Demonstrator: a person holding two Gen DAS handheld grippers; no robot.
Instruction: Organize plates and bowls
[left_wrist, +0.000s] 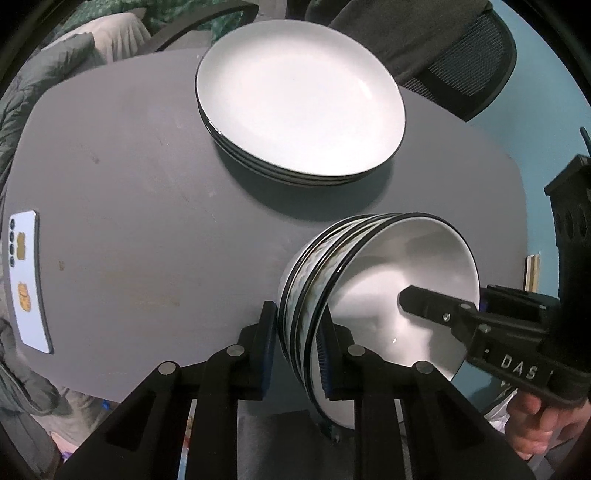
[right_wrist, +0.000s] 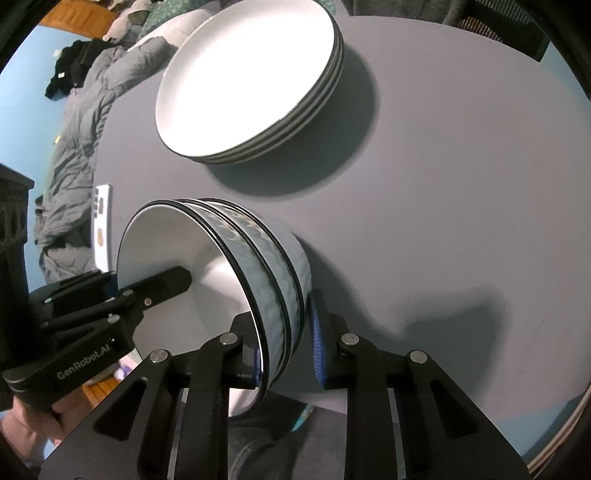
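Observation:
A stack of white bowls with black rims and patterned sides is held in the air above the grey table, tilted in both views. My left gripper is shut on the stack's rim, one finger inside and one outside. My right gripper is shut on the opposite rim of the bowl stack the same way. Each gripper's inner finger shows in the other's view, inside the top bowl. A stack of white plates with dark rims sits further back on the table; it also shows in the right wrist view.
A white phone lies at the table's left edge. A black mesh chair stands behind the table on the right. A grey puffy coat and bedding lie to the left of the table.

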